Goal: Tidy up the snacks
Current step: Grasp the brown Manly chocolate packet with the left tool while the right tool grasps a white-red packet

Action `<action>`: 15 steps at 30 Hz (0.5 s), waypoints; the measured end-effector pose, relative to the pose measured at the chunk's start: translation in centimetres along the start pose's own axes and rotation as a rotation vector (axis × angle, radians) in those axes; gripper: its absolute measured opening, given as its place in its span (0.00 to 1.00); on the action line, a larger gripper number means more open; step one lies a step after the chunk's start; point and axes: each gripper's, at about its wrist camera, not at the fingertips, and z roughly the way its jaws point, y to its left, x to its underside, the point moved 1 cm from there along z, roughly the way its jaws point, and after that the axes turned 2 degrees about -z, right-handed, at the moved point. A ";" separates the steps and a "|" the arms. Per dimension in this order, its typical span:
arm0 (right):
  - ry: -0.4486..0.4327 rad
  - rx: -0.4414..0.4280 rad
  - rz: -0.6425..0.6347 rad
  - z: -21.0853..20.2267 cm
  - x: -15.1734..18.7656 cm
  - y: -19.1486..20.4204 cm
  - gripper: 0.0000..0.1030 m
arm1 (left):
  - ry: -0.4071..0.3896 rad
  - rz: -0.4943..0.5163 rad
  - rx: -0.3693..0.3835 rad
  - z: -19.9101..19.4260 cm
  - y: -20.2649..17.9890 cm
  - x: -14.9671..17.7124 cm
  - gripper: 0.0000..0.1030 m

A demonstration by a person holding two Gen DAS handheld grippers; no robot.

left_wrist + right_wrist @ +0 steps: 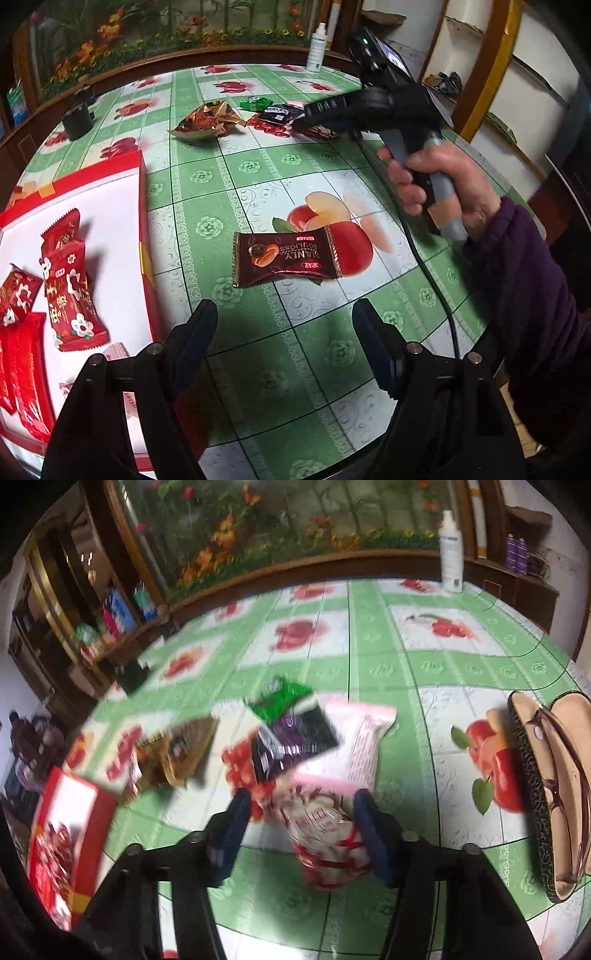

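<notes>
A brown Manly Soulkiss snack packet (286, 260) lies flat on the green tablecloth, just ahead of my open, empty left gripper (284, 328). A red box lid (142, 206) at left holds several red snack packets (70, 291). My right gripper (303, 819) is open, its jaws on either side of a red-and-white wrapped snack (328, 834), touching or not I cannot tell. Beyond lie pink (365, 734), purple-black (295, 738), green (280, 696) and gold-brown (184, 753) packets. The right gripper also shows in the left wrist view (299, 123), over the far pile.
A white spray bottle (451, 554) stands at the table's far edge. An open glasses case with glasses (554, 786) lies at right. A dark round container (77, 120) sits at far left. A black cable (436, 280) runs along the table's right side. The red box also shows in the right wrist view (62, 842).
</notes>
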 end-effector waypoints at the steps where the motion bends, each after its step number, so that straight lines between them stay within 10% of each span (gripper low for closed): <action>1: -0.001 0.005 -0.016 -0.2 0.1 0.1 0.51 | 0.004 -0.013 0.002 0.0 0.0 -0.1 0.73; 15: 0.021 -0.007 -0.048 -0.6 0.6 -0.6 0.47 | 0.096 -0.393 0.043 2.1 0.8 -2.9 0.73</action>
